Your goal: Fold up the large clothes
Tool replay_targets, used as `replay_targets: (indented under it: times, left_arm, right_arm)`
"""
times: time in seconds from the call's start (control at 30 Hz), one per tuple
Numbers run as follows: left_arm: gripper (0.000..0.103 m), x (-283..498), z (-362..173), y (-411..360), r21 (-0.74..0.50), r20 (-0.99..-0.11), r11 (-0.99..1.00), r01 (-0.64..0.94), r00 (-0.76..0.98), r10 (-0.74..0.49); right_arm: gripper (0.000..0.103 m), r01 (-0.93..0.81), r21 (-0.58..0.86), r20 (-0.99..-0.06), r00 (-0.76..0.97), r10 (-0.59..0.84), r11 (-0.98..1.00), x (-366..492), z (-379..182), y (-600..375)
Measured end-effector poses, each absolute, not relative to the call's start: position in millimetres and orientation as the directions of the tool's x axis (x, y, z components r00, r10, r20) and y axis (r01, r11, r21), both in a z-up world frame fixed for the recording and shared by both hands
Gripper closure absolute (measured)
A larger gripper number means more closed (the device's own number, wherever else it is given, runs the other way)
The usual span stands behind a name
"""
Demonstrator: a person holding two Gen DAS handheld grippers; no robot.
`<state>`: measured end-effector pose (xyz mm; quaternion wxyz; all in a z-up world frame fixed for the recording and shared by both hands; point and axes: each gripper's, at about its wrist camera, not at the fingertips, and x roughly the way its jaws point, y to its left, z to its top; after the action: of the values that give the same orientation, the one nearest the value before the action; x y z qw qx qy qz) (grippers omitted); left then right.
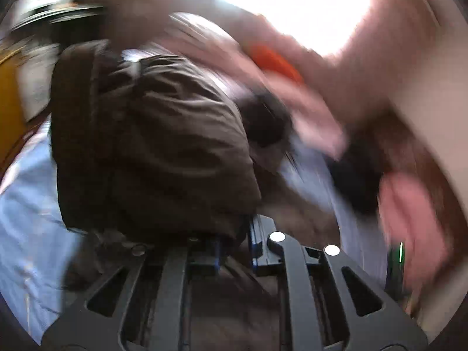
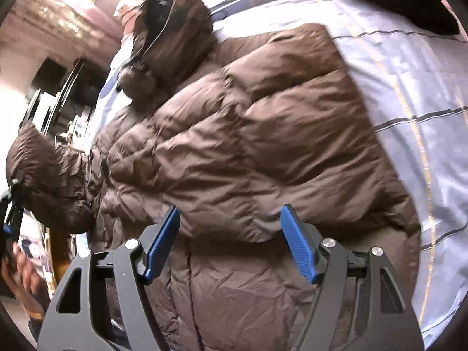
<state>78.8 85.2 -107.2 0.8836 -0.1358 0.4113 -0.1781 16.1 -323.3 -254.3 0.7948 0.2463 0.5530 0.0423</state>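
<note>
Left wrist view, blurred: the left hand-held gripper (image 1: pixel 237 242) was clamped on a puffy brown quilted sleeve (image 1: pixel 152 140), bunched just ahead of its fingers.

Right wrist view: the brown padded hooded jacket (image 2: pixel 248 146) lay spread on the pale striped bedsheet (image 2: pixel 409 87), directly ahead of the right hand-held gripper (image 2: pixel 231 242), whose jaws stood well apart, empty. Soft, light, probably slippery; best taken at the hem or cuff.

On my feed: a bed (image 2: pixel 409 87) in pale blue striped sheeting, a brown puffer jacket (image 2: pixel 248 146) spread across it.
</note>
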Motion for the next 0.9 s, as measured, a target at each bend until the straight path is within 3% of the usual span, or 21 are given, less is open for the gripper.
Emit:
replay_targets:
  times: [0.13,0.2,0.27,0.3,0.43,0.53,0.63,0.67,0.7,0.8,0.9]
  left_arm:
    - [0.072,67.7,-150.7,0.6,-0.350,-0.804,0.871,0.345,0.366,-0.468]
    - [0.053,56.5,-150.3,-12.6,-0.341,-0.808,0.857,0.386,0.346,-0.477]
    - [0.022,51.4,-137.3,-8.8,-0.292,-0.791,0.870,0.397,0.411,-0.453]
    - [0.018,52.8,-128.2,0.3,-0.261,-0.772,0.884,0.387,0.467,-0.432]
    - [0.017,72.7,-117.7,42.7,-0.195,-0.772,0.953,0.232,0.563,-0.295]
    - [0.017,90.7,-144.7,72.3,-0.187,-0.857,0.979,0.085,0.473,-0.204]
    - [0.017,112.0,-188.0,98.4,-0.182,-0.932,0.981,-0.069,0.330,-0.150]
    - [0.017,114.5,-204.3,109.1,-0.169,-0.953,0.979,-0.112,0.272,-0.133]
    - [0.017,119.9,-221.5,112.8,-0.153,-0.968,0.977,-0.146,0.223,-0.118]
    - [0.015,122.6,-255.4,130.6,-0.131,-0.985,0.968,-0.216,0.141,-0.102]
    - [0.010,126.6,-263.1,133.2,-0.101,-0.989,0.971,-0.214,0.131,-0.074]
  right_arm:
    - [0.030,0.241,0.435,-0.858,0.404,0.317,0.868,19.0,-253.2,-335.8]
    - [0.024,0.258,0.441,-0.854,0.414,0.314,0.859,18.6,-253.3,-340.7]
    - [0.023,0.264,0.449,-0.851,0.419,0.318,0.854,18.3,-252.9,-342.1]
    - [0.023,0.259,0.460,-0.844,0.425,0.328,0.849,18.1,-252.6,-341.8]
    - [0.020,0.232,0.508,-0.826,0.403,0.393,0.829,20.1,-259.6,-331.0]
    - [0.020,0.231,0.500,-0.839,0.370,0.400,0.835,20.0,-270.6,-321.3]
    - [0.020,0.164,0.561,-0.807,0.326,0.492,0.811,19.7,-282.9,-297.1]
    - [0.026,0.134,0.579,-0.795,0.309,0.522,0.804,20.1,-286.0,-286.9]
    - [0.040,0.107,0.577,-0.796,0.297,0.528,0.810,21.5,-287.5,-277.4]
    - [0.064,0.016,0.471,-0.839,0.315,0.443,0.882,30.1,-288.1,-250.5]
    - [0.073,-0.007,0.438,-0.825,0.394,0.406,0.899,43.5,-283.7,-243.4]
